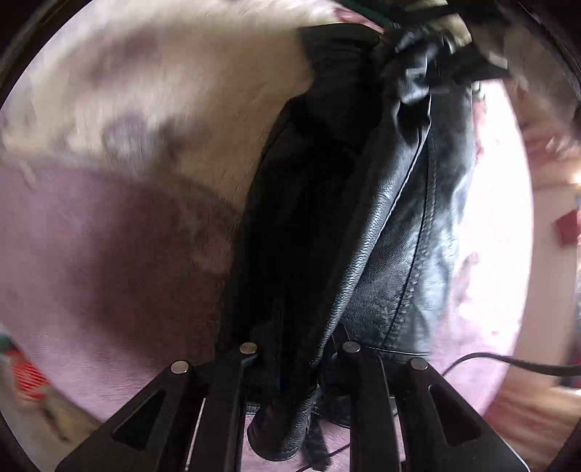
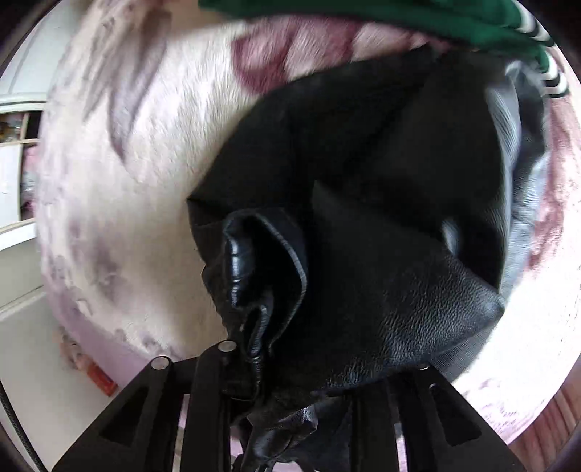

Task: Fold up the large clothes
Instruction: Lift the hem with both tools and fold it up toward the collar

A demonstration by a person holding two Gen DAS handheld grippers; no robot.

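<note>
One black leather jacket (image 1: 392, 232), pebbled in grain with stitched seams, hangs in a long fold from the left gripper (image 1: 296, 363), whose two black fingers are clamped on its edge at 6 o'clock. The right gripper (image 2: 290, 366) likewise pinches a bunched, glossy fold of the same jacket (image 2: 363, 254). Beneath lies one fuzzy pink-and-cream bedspread (image 1: 127, 109) with blurred purple blotches. A green garment (image 2: 399, 14) with white-striped ribbing sits at 12 o'clock.
</note>
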